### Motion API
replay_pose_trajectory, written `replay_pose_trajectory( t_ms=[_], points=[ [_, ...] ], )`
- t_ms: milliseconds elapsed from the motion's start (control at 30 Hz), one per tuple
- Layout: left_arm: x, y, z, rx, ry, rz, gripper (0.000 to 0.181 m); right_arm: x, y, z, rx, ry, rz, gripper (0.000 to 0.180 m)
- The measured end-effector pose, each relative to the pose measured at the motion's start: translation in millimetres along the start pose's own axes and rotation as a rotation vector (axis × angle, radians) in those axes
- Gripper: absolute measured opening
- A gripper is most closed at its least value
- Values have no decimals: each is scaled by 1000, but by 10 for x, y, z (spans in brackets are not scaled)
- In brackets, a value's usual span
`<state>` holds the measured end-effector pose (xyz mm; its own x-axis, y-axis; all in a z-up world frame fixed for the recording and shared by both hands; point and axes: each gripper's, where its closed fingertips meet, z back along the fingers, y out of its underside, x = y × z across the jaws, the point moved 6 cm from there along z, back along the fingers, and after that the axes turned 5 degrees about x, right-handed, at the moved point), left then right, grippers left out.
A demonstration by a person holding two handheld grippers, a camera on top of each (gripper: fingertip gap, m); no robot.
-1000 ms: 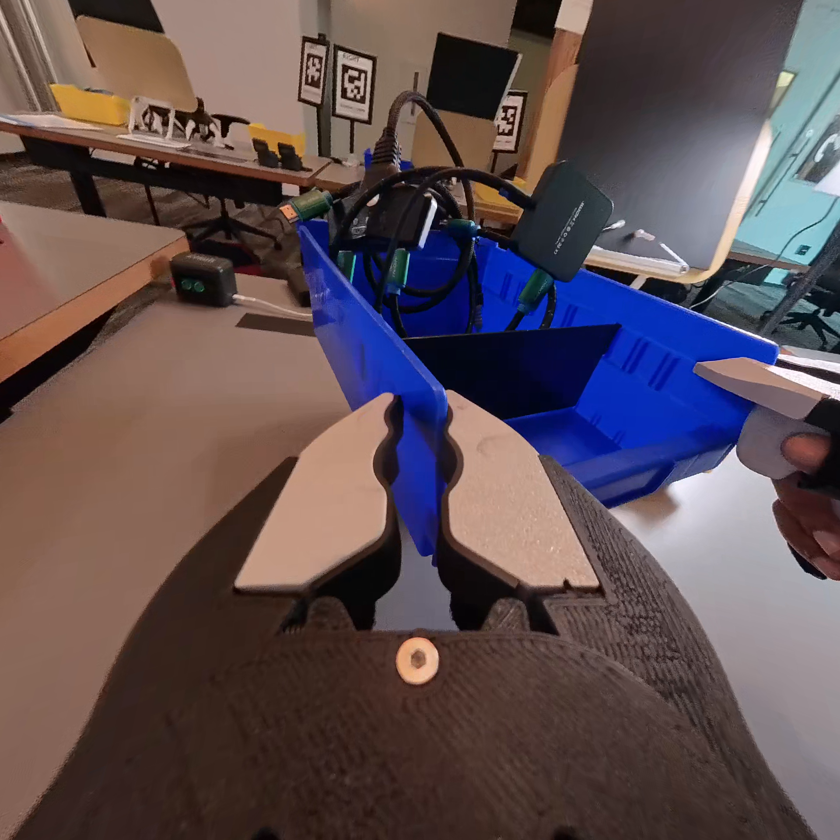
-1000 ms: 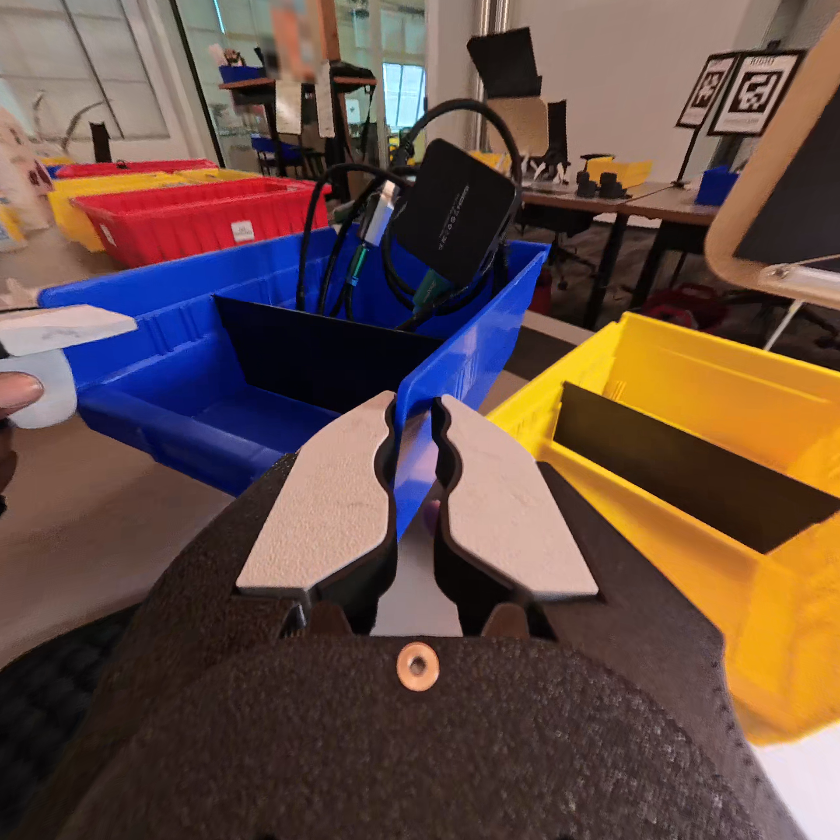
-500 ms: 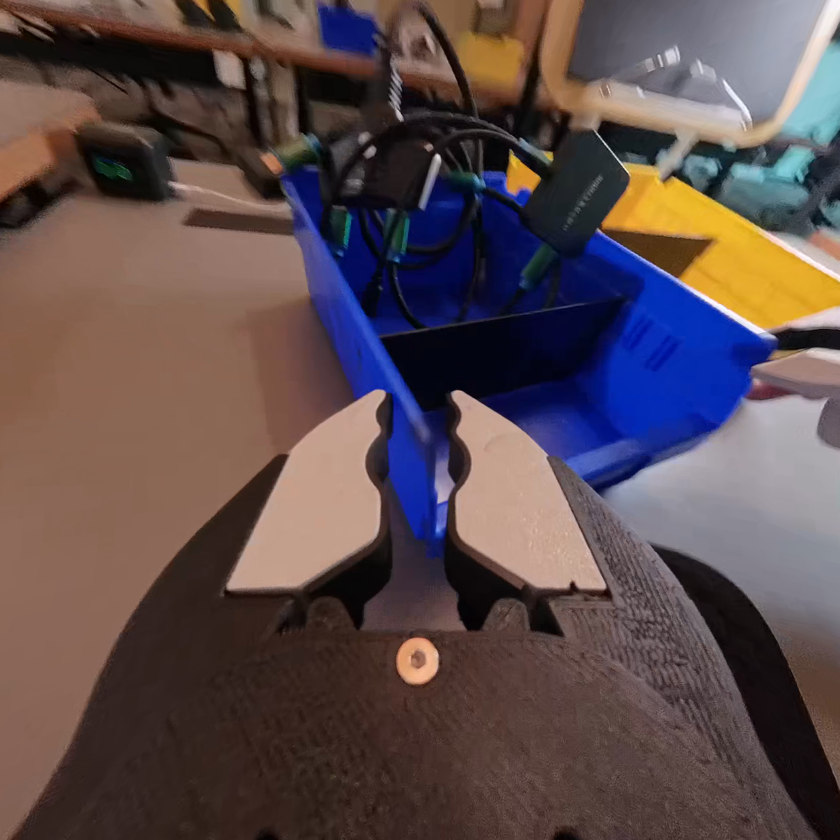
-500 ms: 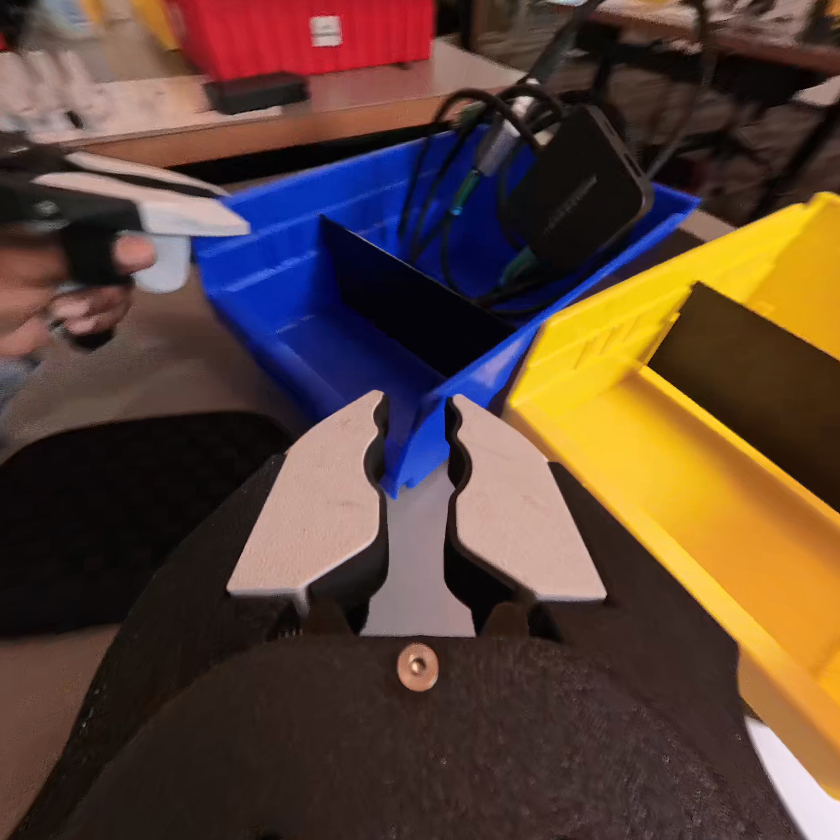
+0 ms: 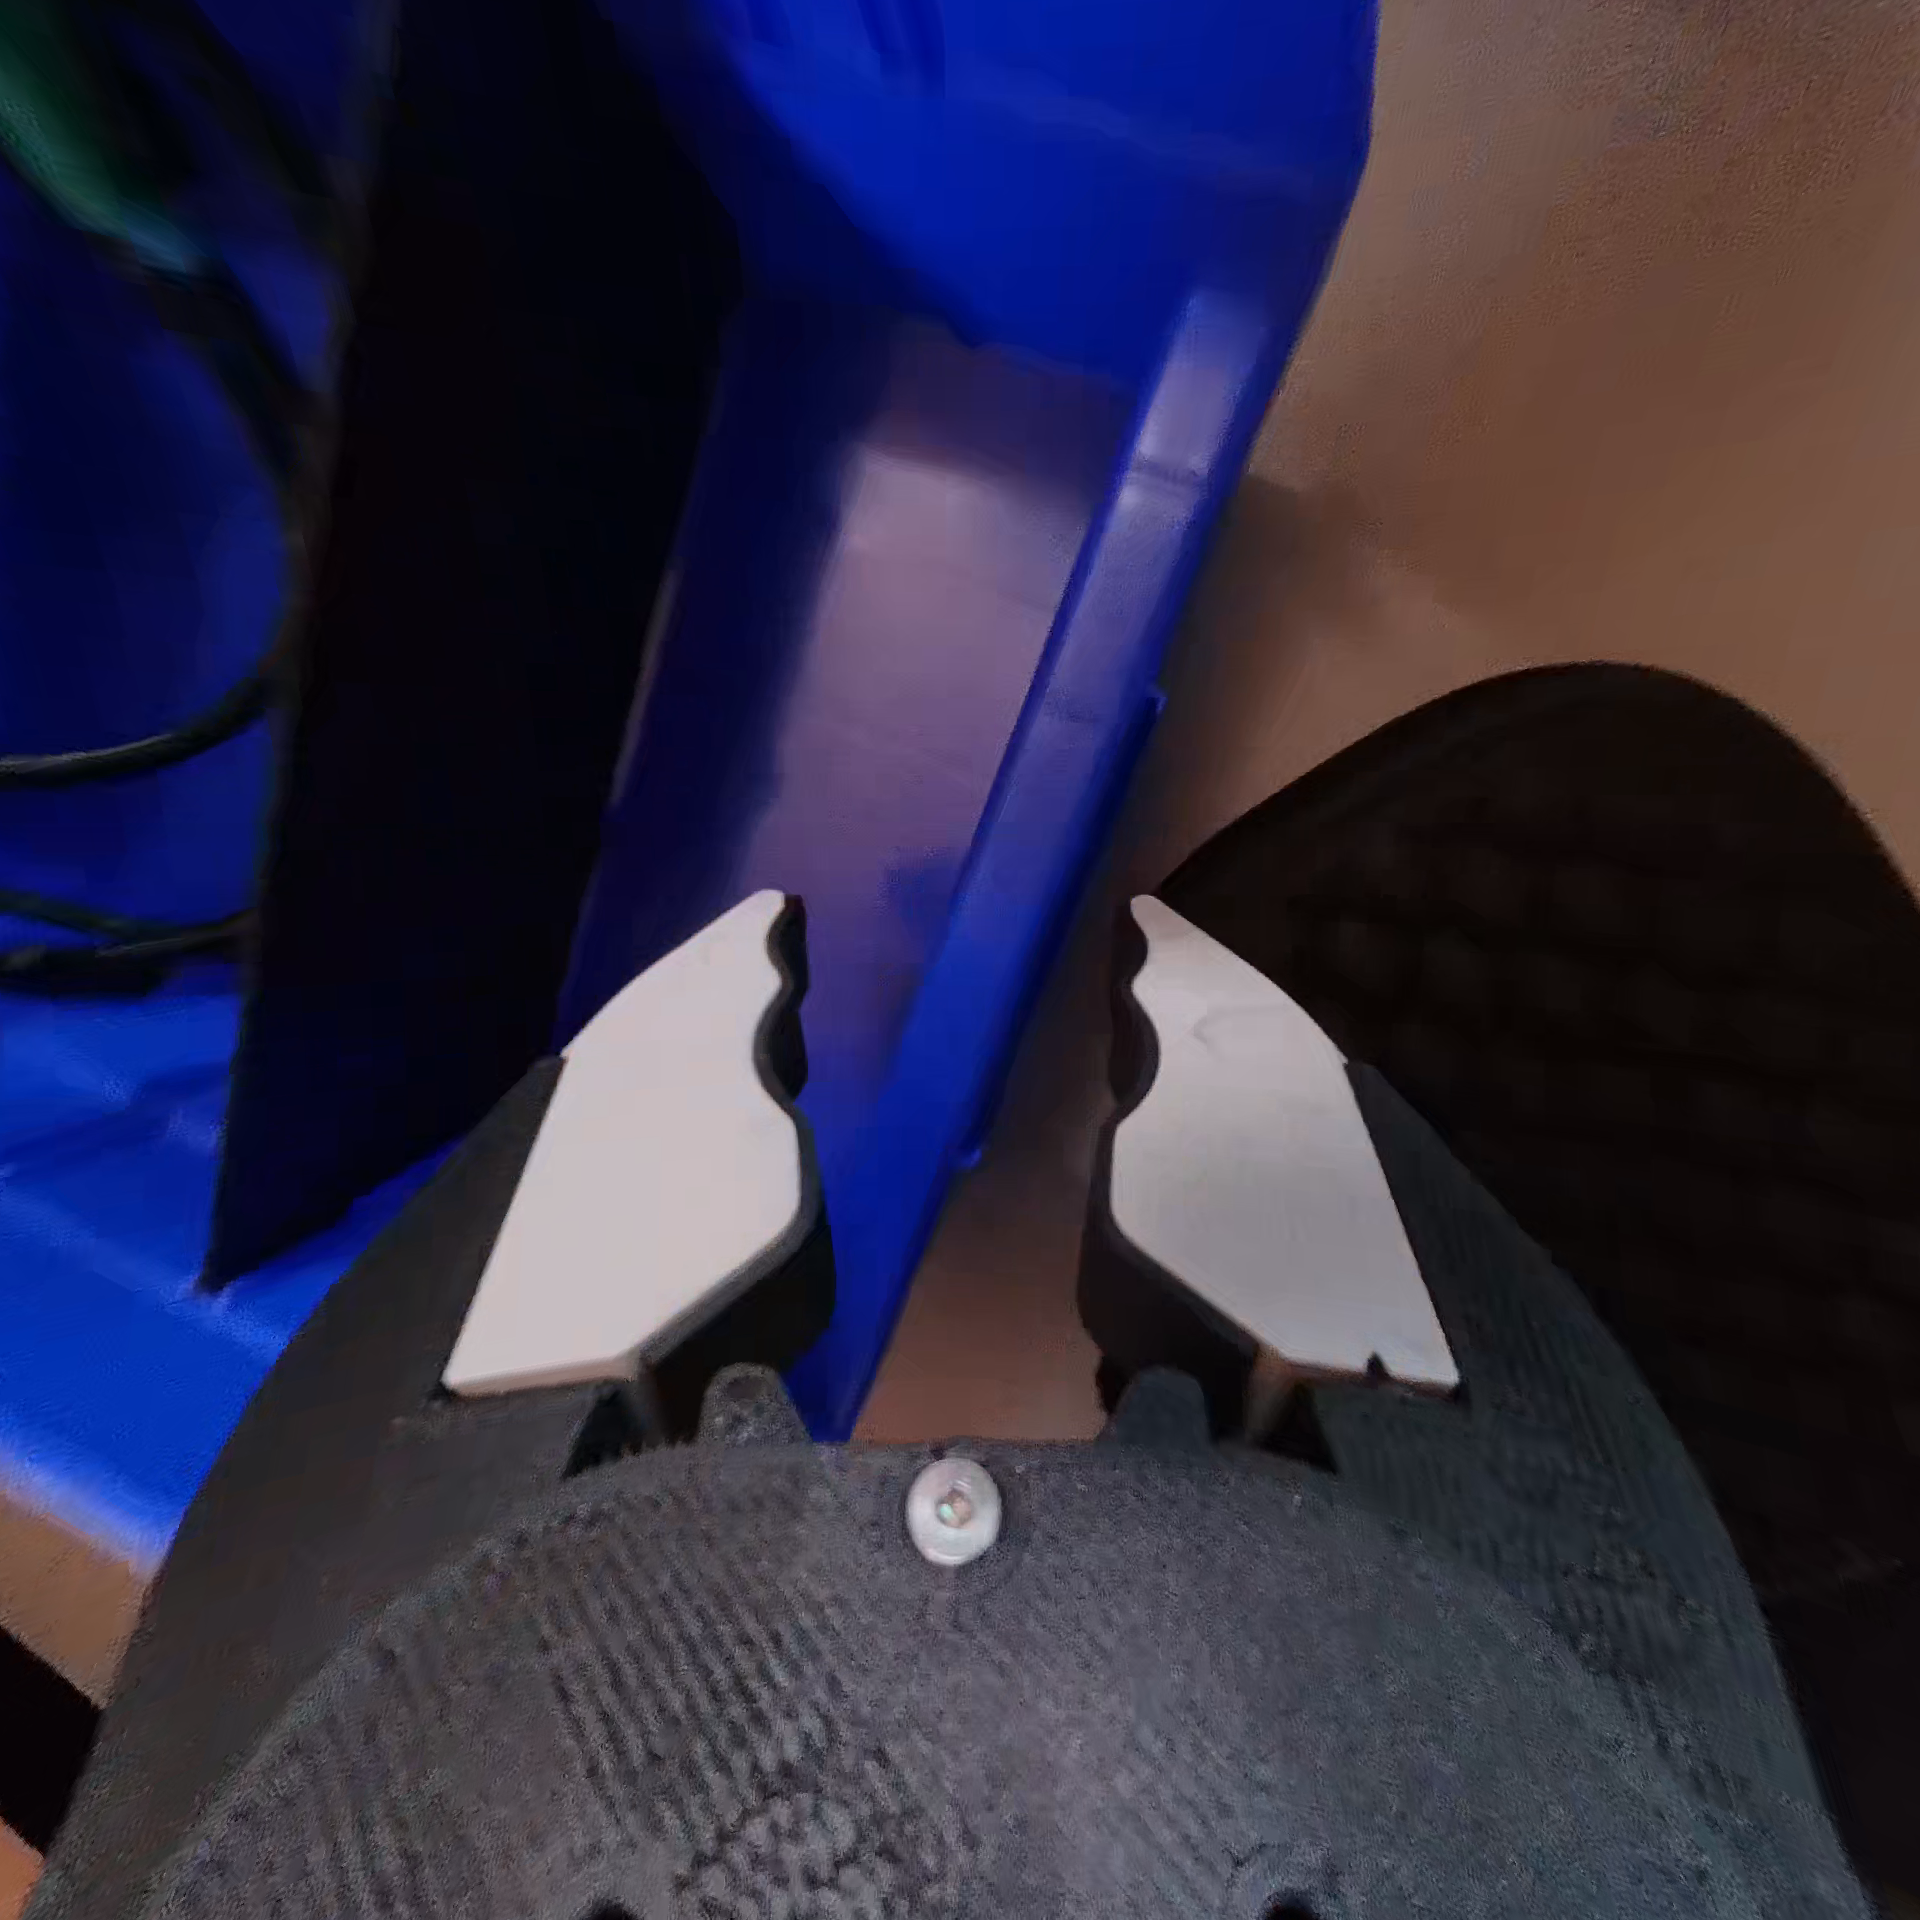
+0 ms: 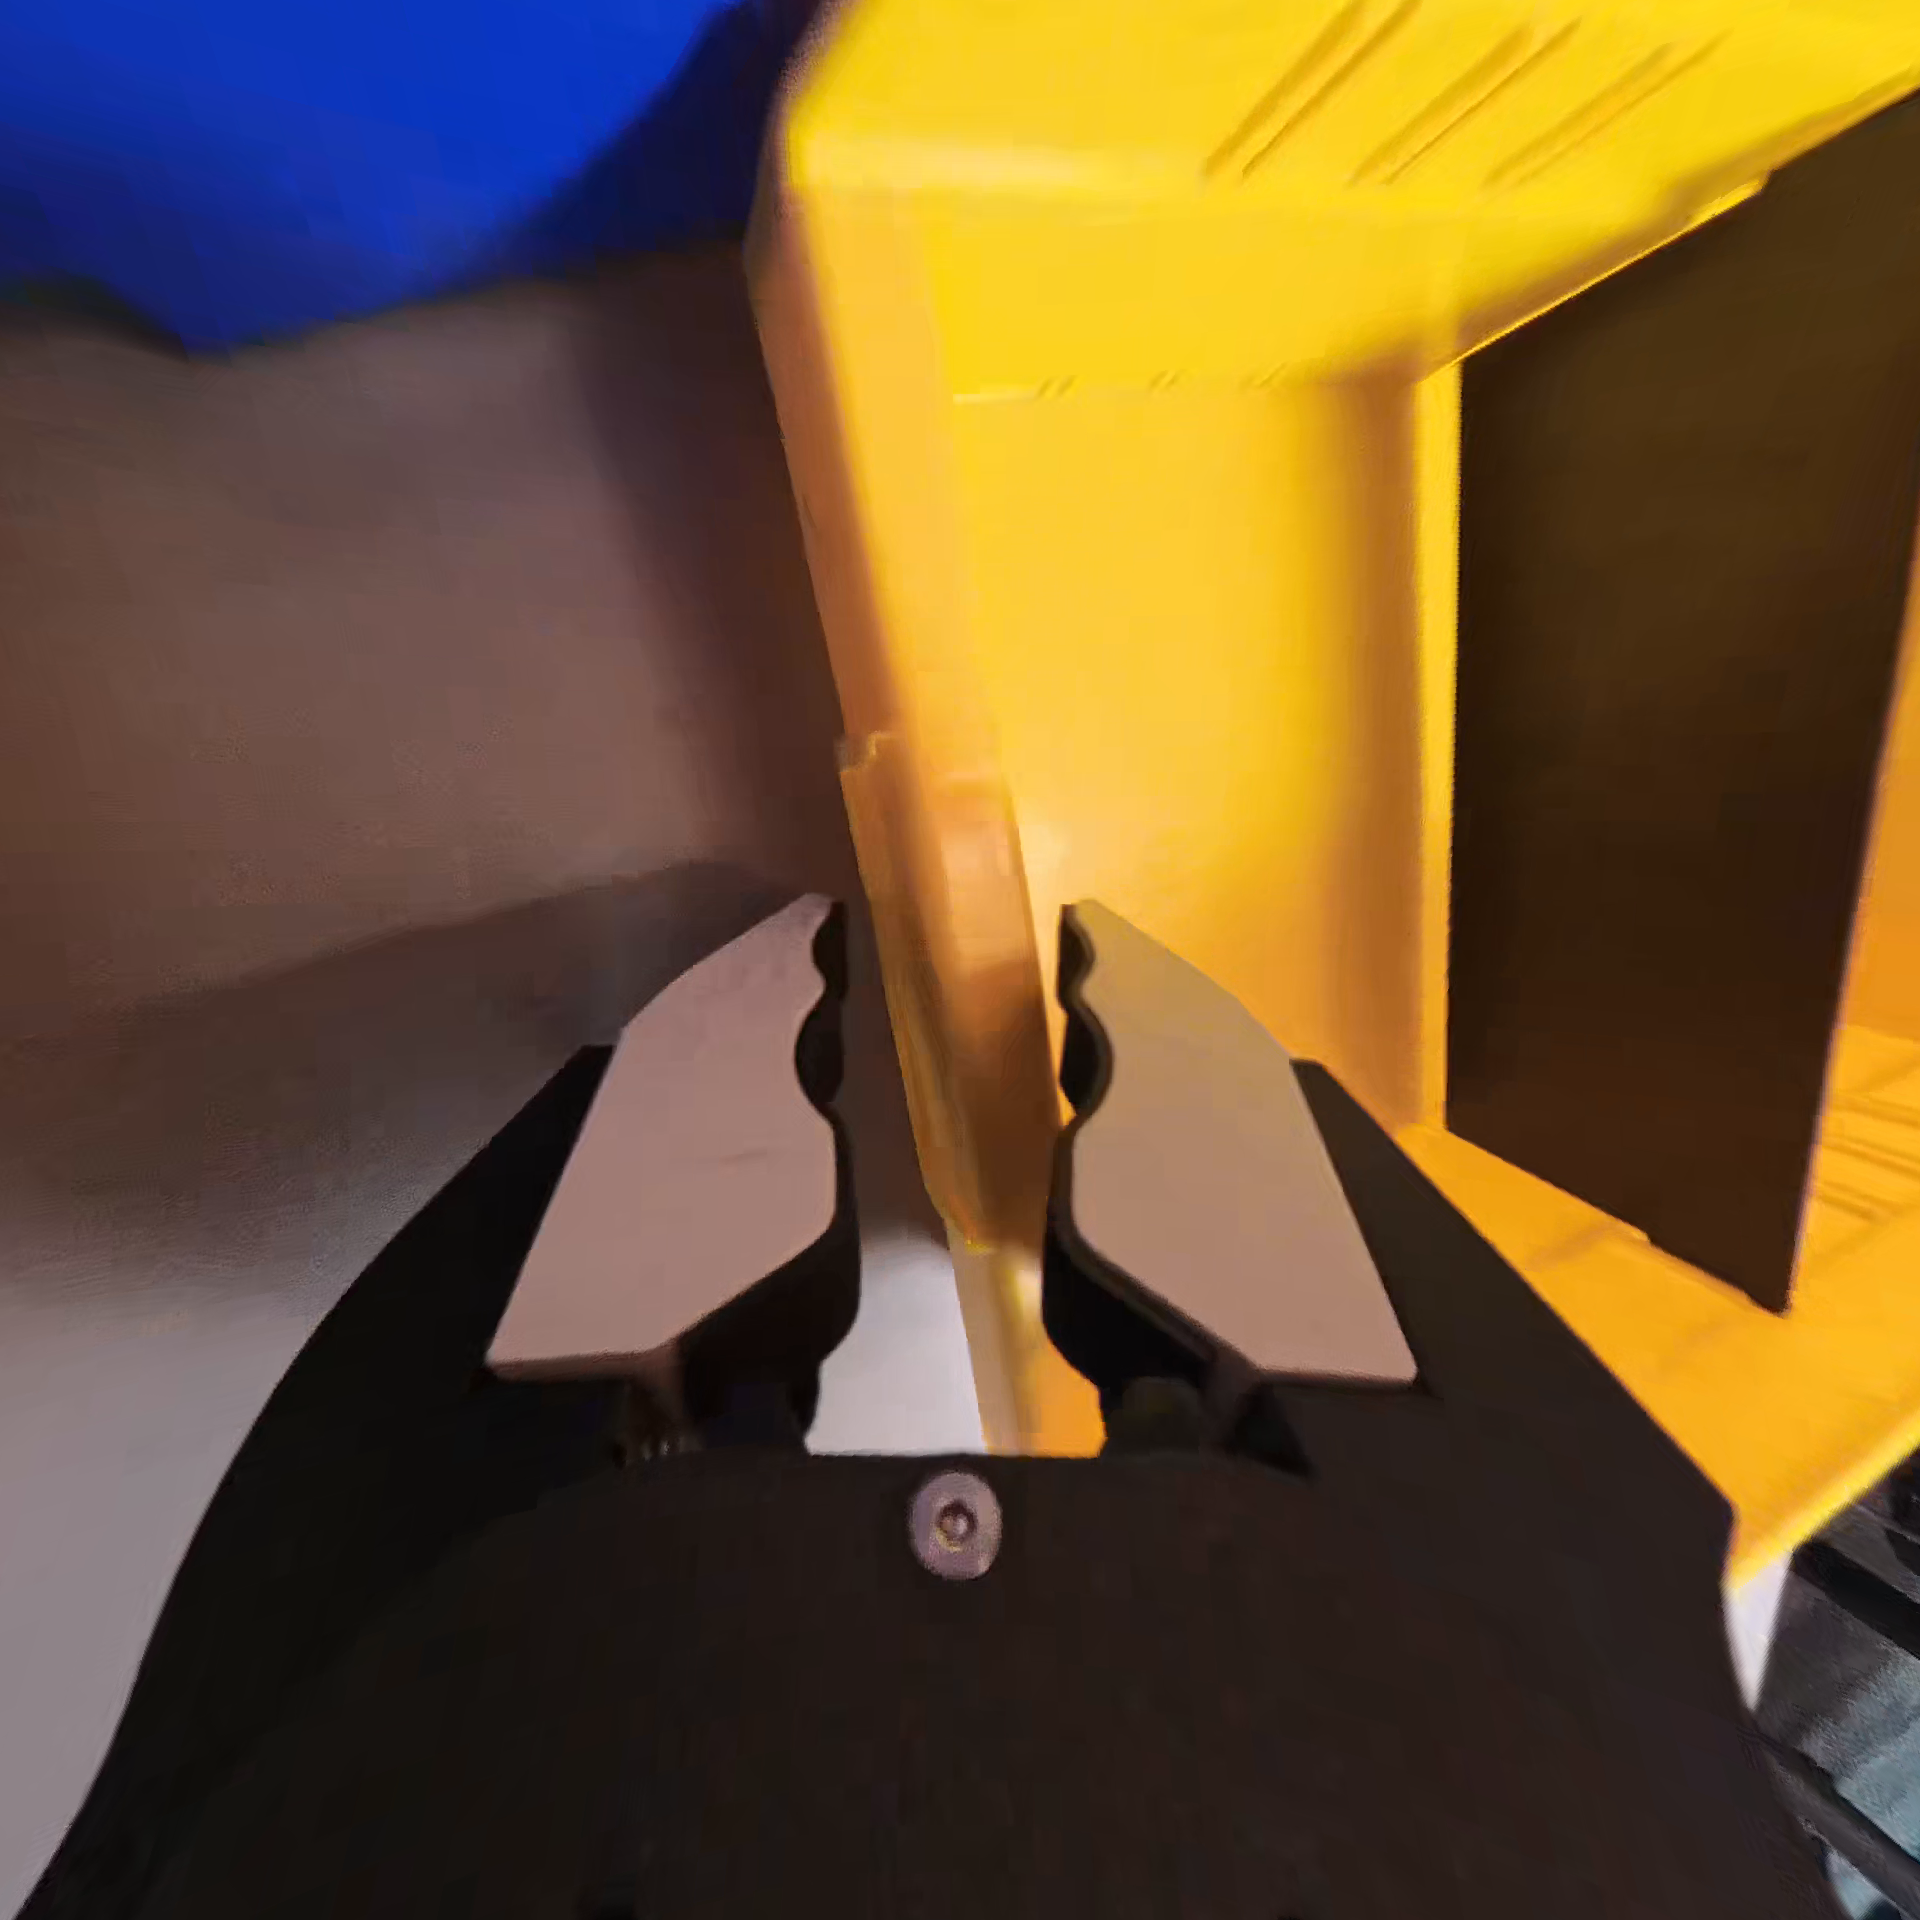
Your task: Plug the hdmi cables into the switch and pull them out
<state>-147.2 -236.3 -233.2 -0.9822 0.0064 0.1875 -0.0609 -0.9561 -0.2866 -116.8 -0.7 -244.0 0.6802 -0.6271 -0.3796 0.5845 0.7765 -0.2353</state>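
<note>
In the left wrist view, nearest to us, our left gripper (image 5: 956, 1023) has its 2 grey fingers (image 5: 644, 1143) spread wide, straddling the thin side wall of the blue plastic bin (image 5: 1049, 831). The wall runs up between them, close against the left finger and apart from the right one, so we are gripping nothing. Right of that wall lies the brown tabletop (image 5: 1610, 364), with a black woven-textured shape (image 5: 1558, 987) just beside our right finger; we cannot tell what it is. Farther in, a black divider panel (image 5: 468, 675) stands upright across the bin. Beyond it, at the left edge, thin black hdmi cables (image 5: 208, 707) curl in the far compartment, blurred. The switch does not show in either view.

In the right wrist view, our right gripper (image 6: 951, 1023) has its fingers (image 6: 707, 1143) at a narrower gap, set around the rim of the yellow plastic bin (image 6: 1143, 623). The rim sits close to the right finger, with a clear gap on the left, so we judge it not clamped. A dark divider (image 6: 1662, 727) stands inside that bin to the right. The same tabletop stretches away to the left, and a blurred strip of the blue bin fills the top left corner.

As for progress, we judge the task barely begun: neither gripper holds a cable, and no plug shows in any port. All the plugging and pulling out appears to remain, beginning with reaching over the divider to the cables.
</note>
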Motion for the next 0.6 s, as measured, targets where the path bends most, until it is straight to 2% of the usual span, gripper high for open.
replay_pose_trajectory(
  t_ms=[33, 100, 200, 400, 600],
  points=[
    [-5, -8, -91, 36, 23, -23, 50, 0, 29, -24, -7, 28, 13, 34],
    [-27, -50, -177, 38, 74, -35, 41, 58, 109, 26, -28, 30, 17, 32],
    [-31, -95, -189, 28, 42, -47, 39, 233, 346, 169, -37, 22, -19, 30],
    [-55, -198, -214, 2, -23, -65, 34, 477, 1145, 499, 14, 65, -110, 30],
    [37, -298, -259, -5, -50, -50, 33, 400, 1963, 658, 94, 106, -204, 30]
  ],
)
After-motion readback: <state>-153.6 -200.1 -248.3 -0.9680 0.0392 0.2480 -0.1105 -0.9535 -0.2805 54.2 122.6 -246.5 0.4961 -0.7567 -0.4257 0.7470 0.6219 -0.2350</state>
